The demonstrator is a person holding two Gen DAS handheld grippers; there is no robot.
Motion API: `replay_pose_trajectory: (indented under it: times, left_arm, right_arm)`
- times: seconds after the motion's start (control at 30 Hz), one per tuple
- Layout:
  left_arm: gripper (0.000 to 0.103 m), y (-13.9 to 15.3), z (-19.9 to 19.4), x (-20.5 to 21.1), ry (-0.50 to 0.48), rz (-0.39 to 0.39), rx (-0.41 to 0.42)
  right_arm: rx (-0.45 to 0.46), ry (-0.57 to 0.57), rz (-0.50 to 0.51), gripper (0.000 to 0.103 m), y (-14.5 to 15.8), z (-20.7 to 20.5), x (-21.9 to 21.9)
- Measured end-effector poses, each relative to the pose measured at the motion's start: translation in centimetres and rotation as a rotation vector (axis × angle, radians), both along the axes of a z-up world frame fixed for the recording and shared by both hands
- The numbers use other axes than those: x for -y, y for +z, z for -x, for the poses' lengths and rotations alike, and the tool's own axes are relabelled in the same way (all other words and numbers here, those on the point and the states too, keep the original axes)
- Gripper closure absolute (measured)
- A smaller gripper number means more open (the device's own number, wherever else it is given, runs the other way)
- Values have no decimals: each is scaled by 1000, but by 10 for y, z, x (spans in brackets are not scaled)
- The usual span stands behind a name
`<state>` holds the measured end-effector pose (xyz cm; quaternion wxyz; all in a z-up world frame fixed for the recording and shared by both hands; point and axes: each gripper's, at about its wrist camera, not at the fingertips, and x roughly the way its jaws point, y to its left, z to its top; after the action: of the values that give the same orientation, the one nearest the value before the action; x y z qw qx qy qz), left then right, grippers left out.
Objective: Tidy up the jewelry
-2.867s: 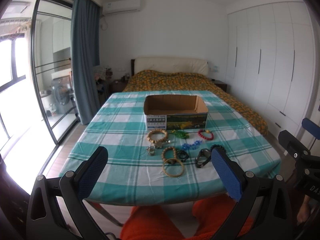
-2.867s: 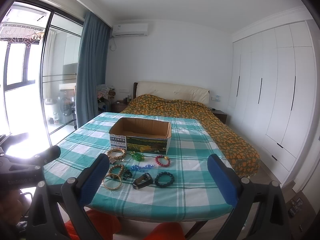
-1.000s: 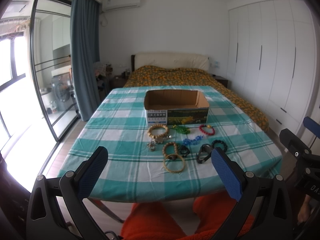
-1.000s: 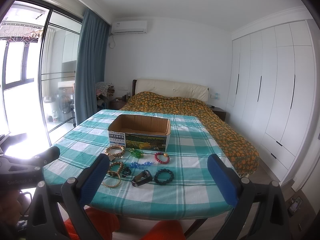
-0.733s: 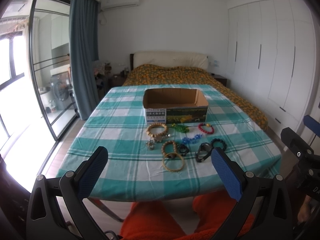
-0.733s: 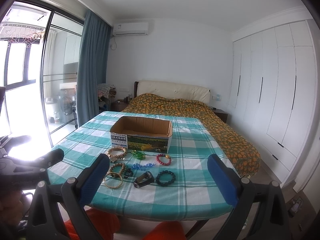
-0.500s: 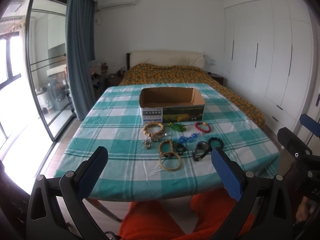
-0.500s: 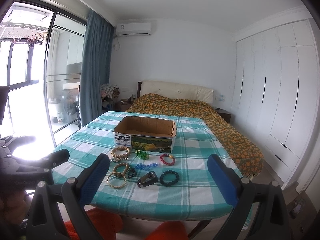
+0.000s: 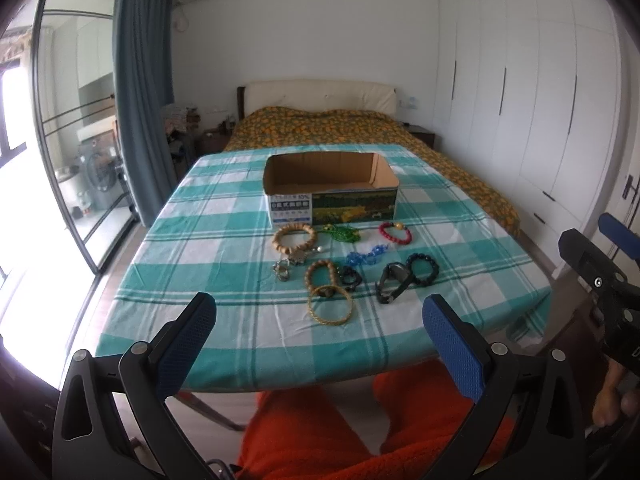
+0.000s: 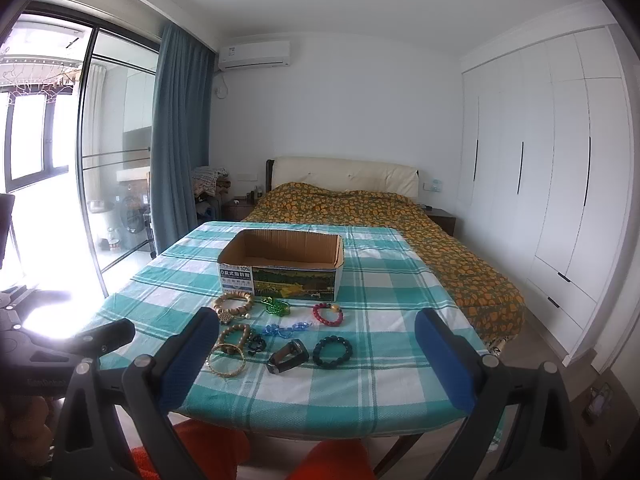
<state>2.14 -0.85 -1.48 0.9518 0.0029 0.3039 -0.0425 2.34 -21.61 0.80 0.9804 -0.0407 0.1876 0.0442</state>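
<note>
Cardboard box [image 9: 331, 184] sits mid-table [image 9: 208, 240], bed [image 9: 320, 130] behind it. Jewelry lies in front of the box: beaded bracelet [image 9: 294, 238] at left, bead ring [image 9: 395, 232] at right, watch [image 9: 391, 282] nearer, just left of dark bracelet [image 9: 423, 268]. Bangle [image 9: 330, 309] nearest the table edge. Wardrobe [image 9: 540, 80] along the right wall.

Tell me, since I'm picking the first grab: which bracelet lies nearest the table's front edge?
The thin gold bangle, a plain smooth ring. It lies closer to the front edge than the beaded bracelets, just ahead of the small wooden-bead bracelet.
</note>
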Motion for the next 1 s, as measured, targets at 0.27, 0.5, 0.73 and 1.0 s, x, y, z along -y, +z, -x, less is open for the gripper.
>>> replay_pose_trajectory:
  times: [0.27,0.5,0.73,1.0]
  left_arm:
    - [0,-11,-19,-11,-19,72,-77]
    - [0,-18,-42,-17,-6,70,-87]
    - [0,-40,-71,-23,14,71,-141]
    - [0,-73,-104,-31,28,95,-221]
  right_arm:
    - [-27,-16,-8,3,-6,-16,6]
    - [-58,-30,1,3,-15,-42,11]
    - [-120,-50,12,3,-35,-75,20]
    - [-203,-69,9,3,-61,-109,37]
